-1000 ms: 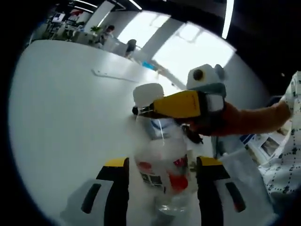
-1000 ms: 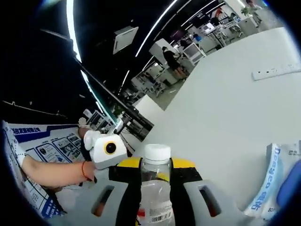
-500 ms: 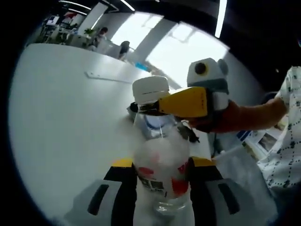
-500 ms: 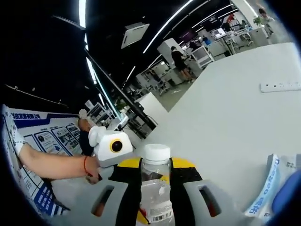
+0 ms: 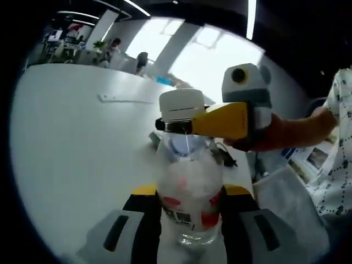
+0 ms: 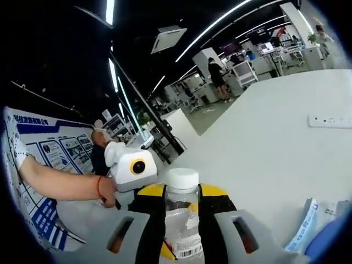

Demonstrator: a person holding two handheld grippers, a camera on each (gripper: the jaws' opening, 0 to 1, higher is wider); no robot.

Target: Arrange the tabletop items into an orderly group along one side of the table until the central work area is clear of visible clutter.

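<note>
White table [image 5: 71, 143]: my left gripper [image 5: 190, 220] and right gripper [image 6: 182, 212] stay clamped on bottle [image 5: 188, 187], now lifted higher; relocation pending.

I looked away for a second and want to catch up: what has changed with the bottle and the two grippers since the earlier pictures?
The left gripper closed in: a second ago its jaws stood apart from the clear plastic bottle with a white cap; now they press its body. The right gripper stays clamped on the bottle's neck, just under the cap. The bottle stays upright, and the white table looks unchanged.
</note>
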